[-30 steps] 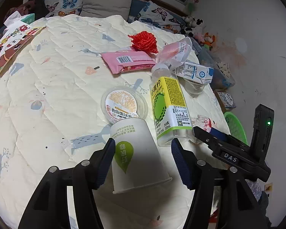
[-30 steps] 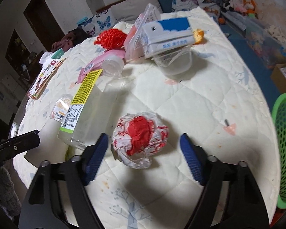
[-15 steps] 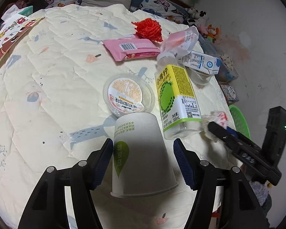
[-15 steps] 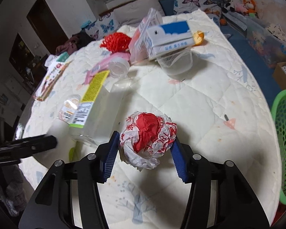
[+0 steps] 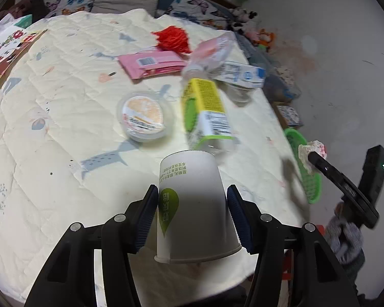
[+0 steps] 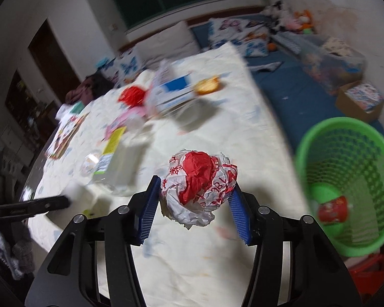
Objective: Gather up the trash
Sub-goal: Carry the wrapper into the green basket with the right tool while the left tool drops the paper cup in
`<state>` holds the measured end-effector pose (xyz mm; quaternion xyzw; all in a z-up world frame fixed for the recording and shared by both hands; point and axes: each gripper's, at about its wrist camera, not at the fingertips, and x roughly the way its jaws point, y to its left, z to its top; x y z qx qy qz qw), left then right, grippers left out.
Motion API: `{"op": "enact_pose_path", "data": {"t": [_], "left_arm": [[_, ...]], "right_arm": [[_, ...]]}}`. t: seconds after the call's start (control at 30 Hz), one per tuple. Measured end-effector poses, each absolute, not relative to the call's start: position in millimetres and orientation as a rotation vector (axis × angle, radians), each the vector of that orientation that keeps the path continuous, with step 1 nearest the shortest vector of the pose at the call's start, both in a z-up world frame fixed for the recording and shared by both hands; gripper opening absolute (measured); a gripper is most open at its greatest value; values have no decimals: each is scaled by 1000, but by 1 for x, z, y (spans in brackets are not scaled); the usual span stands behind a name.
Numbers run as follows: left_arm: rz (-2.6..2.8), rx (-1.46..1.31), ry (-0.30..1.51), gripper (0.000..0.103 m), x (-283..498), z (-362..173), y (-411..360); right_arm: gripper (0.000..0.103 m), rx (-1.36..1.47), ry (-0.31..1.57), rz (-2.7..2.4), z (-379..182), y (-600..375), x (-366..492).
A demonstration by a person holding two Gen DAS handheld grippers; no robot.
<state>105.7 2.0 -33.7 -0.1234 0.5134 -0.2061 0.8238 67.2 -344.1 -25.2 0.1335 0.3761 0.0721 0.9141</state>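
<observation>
The crumpled red-and-white paper wrapper ball (image 6: 198,186) is light and springy, best pinched across its middle, and the right gripper (image 6: 195,204) has it clamped so, lifted off the bed (image 6: 217,268) near its right edge, beside the green mesh plastic basket (image 6: 345,179). A second ago it lay on the quilt between open jaws. The white paper cup (image 5: 194,212), thin and easily crushed, lies near the bed's front edge; the left gripper (image 5: 193,220) has been closing and seems to touch its sides.

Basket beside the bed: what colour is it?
The basket is bright green plastic mesh, clearest in the right wrist view.
</observation>
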Motion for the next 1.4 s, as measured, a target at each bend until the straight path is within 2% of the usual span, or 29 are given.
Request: {"op": "enact_pose_path", "data": {"t": [0.3, 0.5, 0.6, 0.63, 0.7, 0.93, 1.4], "left_arm": [[-578, -246, 1035, 54, 89, 3, -30], [-651, -214, 1020, 54, 96, 20, -65], [-679, -189, 1011, 54, 100, 27, -84], [-695, -182, 1007, 54, 102, 29, -92], [-722, -166, 1002, 54, 105, 33, -108], [-828, -119, 1015, 54, 127, 35, -173], [-985, -10, 1102, 54, 162, 9, -345]], "right_arm": [[54, 303, 820, -156, -50, -454, 73], [55, 338, 863, -231, -76, -493, 84], [59, 354, 862, -235, -81, -502, 85], [64, 355, 857, -242, -82, -503, 85], [71, 357, 844, -254, -80, -507, 83], [75, 378, 787, -265, -62, -518, 59], [76, 425, 652, -355, -32, -546, -25]]}}
